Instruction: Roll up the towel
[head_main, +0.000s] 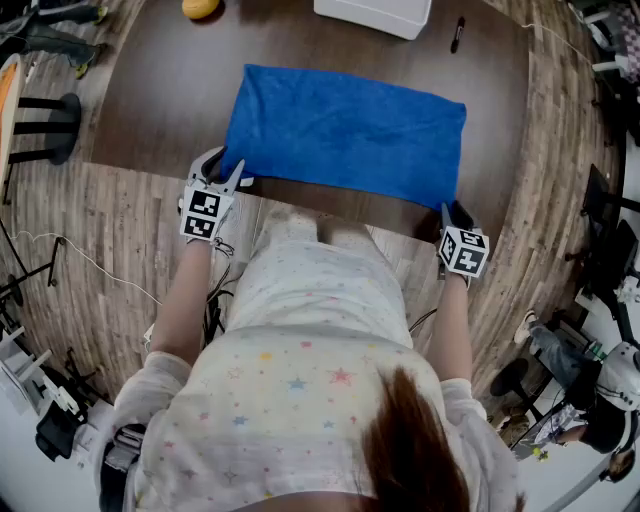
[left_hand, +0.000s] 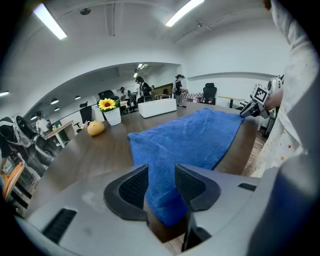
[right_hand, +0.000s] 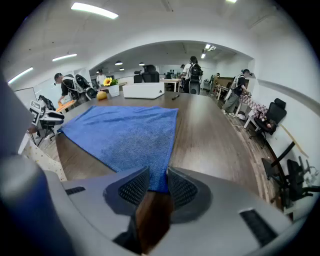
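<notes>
Fingers (left_hand: 132, 189) of the left gripper (left_hand: 161, 174) are clamping the towel (head_main: 345, 135) at its near left corner, while the right gripper (right_hand: 157, 176) is pinching the near right corner. The towel is lying flat on the bench (head_main: 150, 100), near its front edge. Both corners are probably being held so the roll begins evenly and straight.

A bright blue, nubby towel (head_main: 345, 135) lies spread flat and unrolled in a single layer on the dark brown tabletop (head_main: 160, 100). It is a long rectangle running from 9 o'clock to 3 o'clock, slightly skewed. Its near side lies close along the tabletop's near edge, and the 7 o'clock corner droops over it.
</notes>
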